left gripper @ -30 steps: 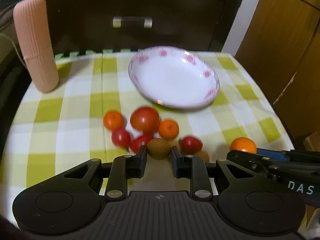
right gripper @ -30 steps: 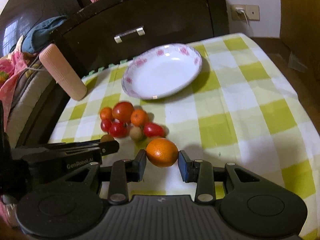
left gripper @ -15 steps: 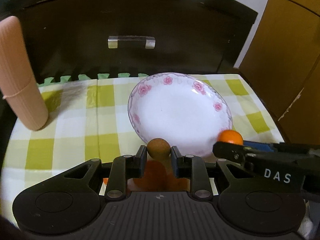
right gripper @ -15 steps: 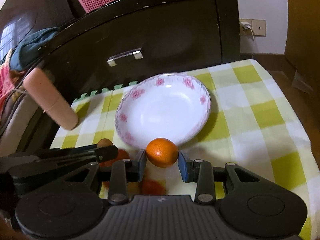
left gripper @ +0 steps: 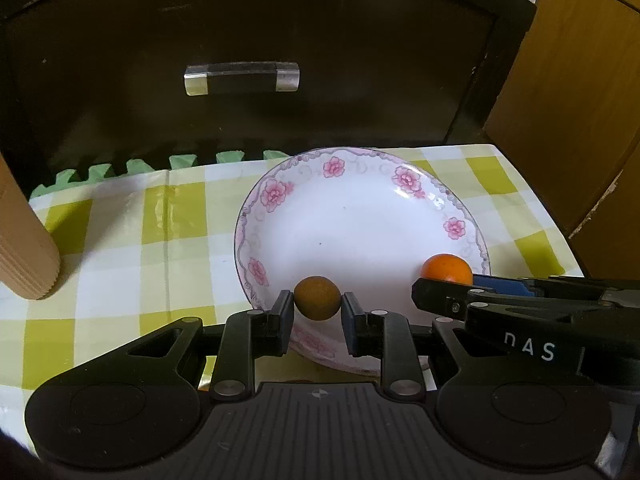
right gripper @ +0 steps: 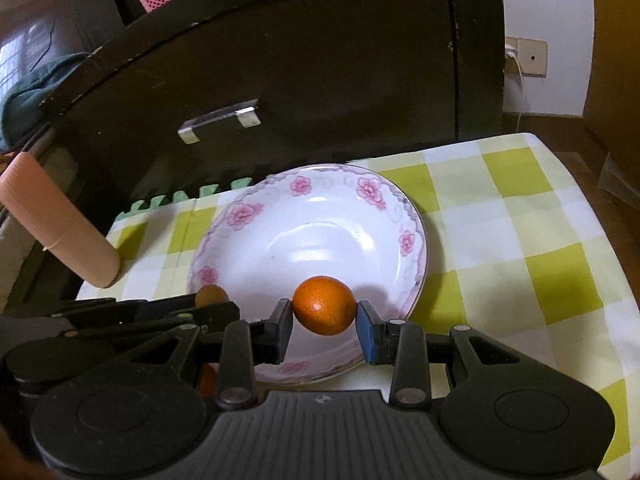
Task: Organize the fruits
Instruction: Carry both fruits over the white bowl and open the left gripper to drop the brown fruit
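A white plate with pink flowers (left gripper: 276, 196) (right gripper: 244, 214) lies on the green-checked cloth and holds nothing. My left gripper (left gripper: 317, 310) is shut on a small brown fruit (left gripper: 317, 298), held over the plate's near rim. My right gripper (right gripper: 324, 316) is shut on a small orange (right gripper: 324, 310), also over the near part of the plate. In the left wrist view the orange (left gripper: 446, 267) and the right gripper (left gripper: 444, 280) show at the right. In the right wrist view the brown fruit (right gripper: 211, 295) shows at the left. The other fruits are hidden below the grippers.
A pink ribbed cylinder (left gripper: 24, 248) (right gripper: 60, 226) stands at the cloth's left side. A dark cabinet with a metal handle (left gripper: 242, 78) rises right behind the table. Wooden panels (left gripper: 580, 92) stand to the right. Green foam edging (left gripper: 132, 168) lines the cloth's far edge.
Both grippers have carried their fruit forward from above the fruit pile to over the plate's near rim. The pile of tomatoes and oranges has dropped out of view beneath them.
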Available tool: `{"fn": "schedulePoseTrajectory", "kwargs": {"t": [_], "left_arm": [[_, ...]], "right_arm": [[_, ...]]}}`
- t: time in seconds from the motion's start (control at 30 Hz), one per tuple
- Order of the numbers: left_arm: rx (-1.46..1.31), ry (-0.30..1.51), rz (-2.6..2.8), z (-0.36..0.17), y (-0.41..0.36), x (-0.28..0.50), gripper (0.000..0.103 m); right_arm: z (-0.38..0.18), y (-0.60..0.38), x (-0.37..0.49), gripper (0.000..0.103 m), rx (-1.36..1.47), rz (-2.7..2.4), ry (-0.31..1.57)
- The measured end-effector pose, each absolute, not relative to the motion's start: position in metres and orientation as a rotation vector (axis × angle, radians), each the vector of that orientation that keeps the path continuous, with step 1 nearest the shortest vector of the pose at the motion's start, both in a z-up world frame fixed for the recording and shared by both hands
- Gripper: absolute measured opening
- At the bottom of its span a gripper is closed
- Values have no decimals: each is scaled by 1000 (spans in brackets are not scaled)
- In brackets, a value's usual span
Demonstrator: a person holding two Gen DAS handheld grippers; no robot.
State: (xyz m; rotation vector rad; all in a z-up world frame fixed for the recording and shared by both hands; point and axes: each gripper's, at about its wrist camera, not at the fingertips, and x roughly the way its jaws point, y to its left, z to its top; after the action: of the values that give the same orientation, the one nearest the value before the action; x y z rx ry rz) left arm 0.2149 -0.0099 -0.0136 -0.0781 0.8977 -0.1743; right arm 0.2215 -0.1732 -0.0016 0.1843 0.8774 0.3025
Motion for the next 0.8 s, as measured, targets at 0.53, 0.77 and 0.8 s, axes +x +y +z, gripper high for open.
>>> {"fn": "schedulePoseTrajectory", "kwargs": {"t": [0.53, 0.77, 0.8], "left_arm": [[-88, 903, -170, -18, -9, 222, 35], [-94, 888, -162, -12, -7, 219, 45], [-92, 885, -159, -10, -7, 218, 45]], "right_arm": [[-10, -176, 232, 34, 196, 297, 881], [-8, -178, 231, 37, 202, 288, 872], [-6, -179, 230, 37, 204, 287, 868]]}}
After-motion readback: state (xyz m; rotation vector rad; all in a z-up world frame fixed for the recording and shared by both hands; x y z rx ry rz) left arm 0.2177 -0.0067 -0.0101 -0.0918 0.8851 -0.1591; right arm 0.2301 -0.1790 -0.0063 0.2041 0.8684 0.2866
